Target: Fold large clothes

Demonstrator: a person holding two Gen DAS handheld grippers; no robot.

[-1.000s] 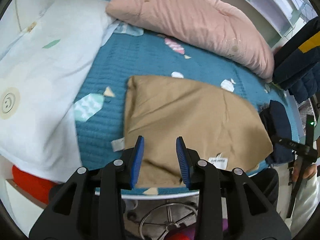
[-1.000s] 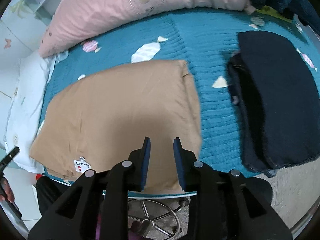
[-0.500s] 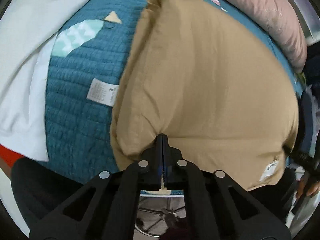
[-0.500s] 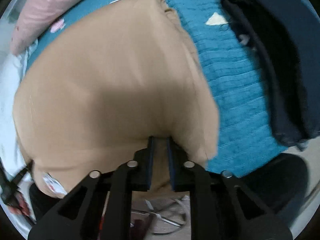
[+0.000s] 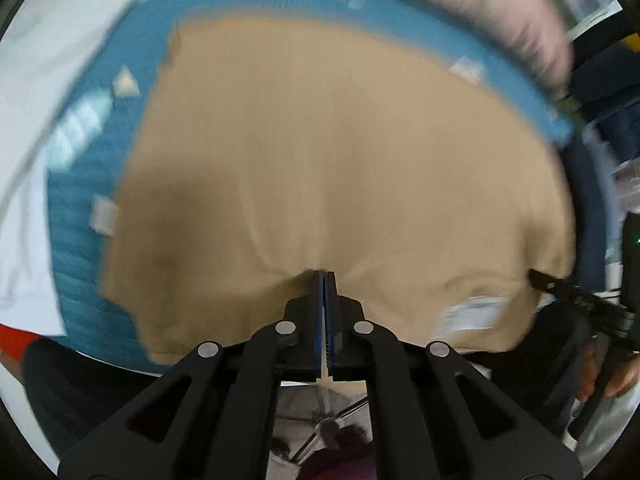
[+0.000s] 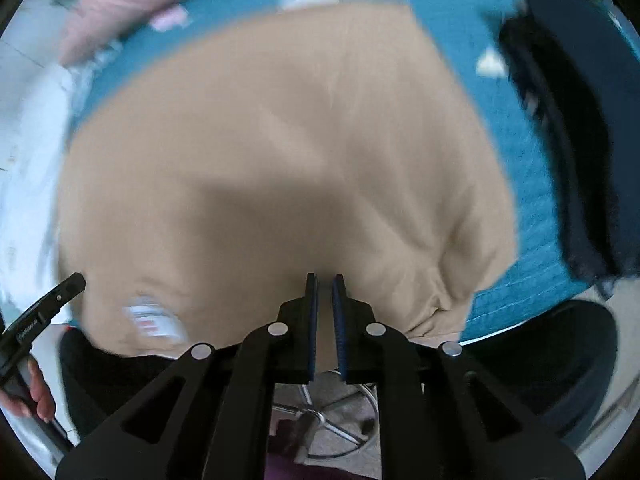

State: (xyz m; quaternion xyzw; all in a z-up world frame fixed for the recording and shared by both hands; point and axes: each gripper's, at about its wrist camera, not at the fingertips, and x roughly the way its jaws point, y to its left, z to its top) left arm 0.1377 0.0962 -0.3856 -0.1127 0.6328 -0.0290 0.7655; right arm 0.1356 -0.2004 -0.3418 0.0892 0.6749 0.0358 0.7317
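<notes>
A folded tan garment (image 5: 320, 152) lies on a teal quilted bedspread (image 5: 76, 216) and fills most of both views; it also shows in the right wrist view (image 6: 280, 152). My left gripper (image 5: 325, 276) is shut on its near edge, left of a white label (image 5: 472, 312). My right gripper (image 6: 325, 278) is shut on the same near edge further right, with cloth between the blue pads; the label (image 6: 154, 320) lies to its left. The cloth puckers at both grips. Both views are motion-blurred.
A pink pillow (image 5: 460, 20) lies at the far side of the bed and a white duvet (image 5: 28, 128) at the left. A folded dark navy garment (image 6: 576, 120) lies right of the tan one. A chair base (image 6: 332, 424) stands on the floor below the bed edge.
Both grippers went from open above the bed to shut on the tan garment's near edge. The cloth edge now lifts and the views have swung, blurring the scene.
</notes>
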